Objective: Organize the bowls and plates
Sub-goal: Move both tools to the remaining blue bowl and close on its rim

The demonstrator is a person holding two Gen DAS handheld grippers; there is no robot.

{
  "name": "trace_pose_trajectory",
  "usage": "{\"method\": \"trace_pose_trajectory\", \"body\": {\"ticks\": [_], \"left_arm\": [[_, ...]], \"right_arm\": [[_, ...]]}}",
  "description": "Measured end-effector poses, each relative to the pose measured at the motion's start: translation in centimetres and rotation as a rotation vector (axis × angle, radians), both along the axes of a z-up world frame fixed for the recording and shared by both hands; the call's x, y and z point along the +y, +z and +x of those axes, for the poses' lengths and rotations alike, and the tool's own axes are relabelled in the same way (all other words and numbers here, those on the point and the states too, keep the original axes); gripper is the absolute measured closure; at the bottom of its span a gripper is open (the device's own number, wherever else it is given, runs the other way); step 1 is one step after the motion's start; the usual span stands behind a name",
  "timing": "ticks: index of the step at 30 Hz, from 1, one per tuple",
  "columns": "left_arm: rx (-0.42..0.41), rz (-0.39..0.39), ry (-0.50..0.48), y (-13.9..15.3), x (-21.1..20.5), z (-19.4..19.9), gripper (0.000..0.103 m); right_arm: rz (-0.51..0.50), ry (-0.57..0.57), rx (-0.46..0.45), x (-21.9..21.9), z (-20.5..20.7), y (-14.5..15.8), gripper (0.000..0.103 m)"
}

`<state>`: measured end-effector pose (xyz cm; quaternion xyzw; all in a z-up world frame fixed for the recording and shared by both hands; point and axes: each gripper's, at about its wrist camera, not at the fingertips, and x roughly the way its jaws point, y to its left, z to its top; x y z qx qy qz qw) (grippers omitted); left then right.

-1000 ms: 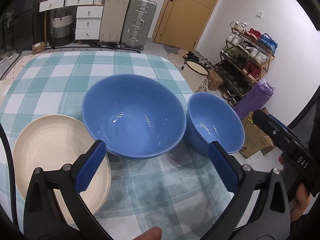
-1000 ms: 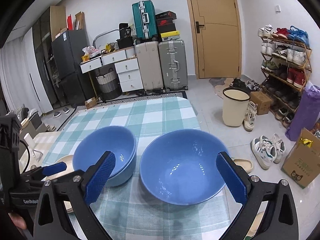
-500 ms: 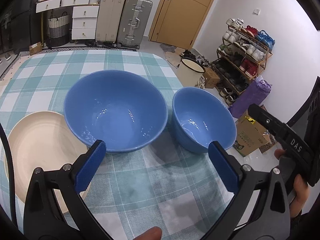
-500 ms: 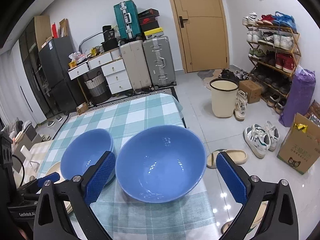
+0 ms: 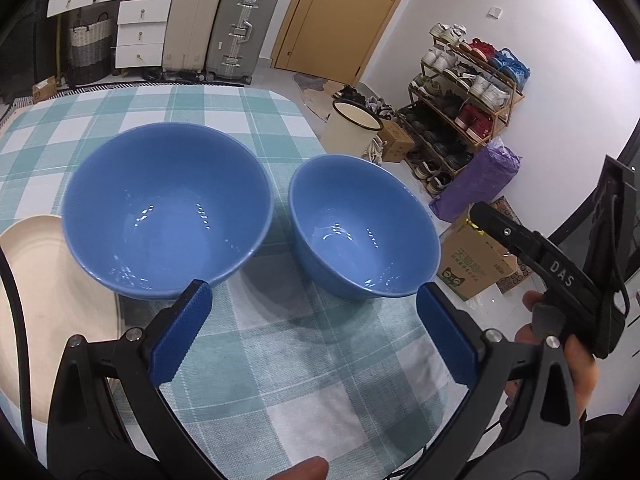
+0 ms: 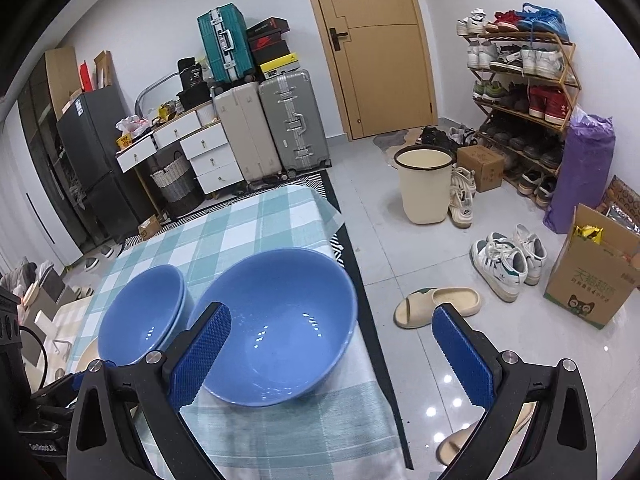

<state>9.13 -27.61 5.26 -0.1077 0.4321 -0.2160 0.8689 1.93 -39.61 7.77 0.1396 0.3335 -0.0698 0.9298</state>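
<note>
Left to right on my left wrist view: cream plate [image 5: 44,300] at 9 o'clock, flat on the table [image 5: 280,380], glossy, partly cut by the frame edge. Big blue bowl [image 5: 168,208] next, upright, empty, shiny glaze with light specks inside; its rim overlaps the plate's right edge, can't tell if they touch. Small blue bowl [image 5: 362,236] at 2 o'clock from center, upright, empty, same blue glaze, just beside the big one with a narrow gap. The table carries a teal-and-white check cloth.

My left gripper [image 5: 316,324] hovers near the bowls, jaws wide apart, nothing between them; the blue pads sit just short of both rims. At 3 o'clock a hand [image 5: 560,364] holds the other black tool.

Right wrist view: big blue bowl [image 6: 140,320] at 9 o'clock, small blue bowl [image 6: 280,324] at center, close to the table's right edge. My right gripper [image 6: 328,356] has jaws spread wide, empty; the left pad overlaps the small bowl's near rim in view, contact unclear.
</note>
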Motion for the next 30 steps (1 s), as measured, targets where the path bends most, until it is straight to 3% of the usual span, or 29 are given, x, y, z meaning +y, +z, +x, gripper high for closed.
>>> {"method": "trace_pose_trajectory", "body": {"ticks": [8, 17, 25, 27, 29, 30], "left_arm": [[0.023, -0.01, -0.049, -0.7, -2.3, -0.1, 0.004], [0.049, -0.054, -0.063, -2.0, -3.9, 0.7, 0.025], [0.026, -0.012, -0.007, -3.4, -5.3, 2.4, 0.043], [0.017, 0.007, 0.009, -3.8, -5.5, 2.8, 0.045], [0.0, 0.035, 0.022, -4.0, -5.8, 3.0, 0.047], [-0.012, 0.049, 0.026, -4.1, -6.0, 3.1, 0.048]], "right_arm": [[0.033, -0.007, 0.022, -1.6, 0.5, -1.4, 0.0], [0.021, 0.048, 0.042, -1.3, 0.9, -3.0, 0.0], [0.075, 0.049, 0.02, -1.8, 1.2, -4.2, 0.001], [0.096, 0.066, 0.018, -1.9, 1.4, -4.6, 0.005], [0.121, 0.072, 0.03, -2.0, 1.7, -5.1, 0.022], [0.133, 0.074, 0.038, -2.0, 2.0, -5.4, 0.026]]}}
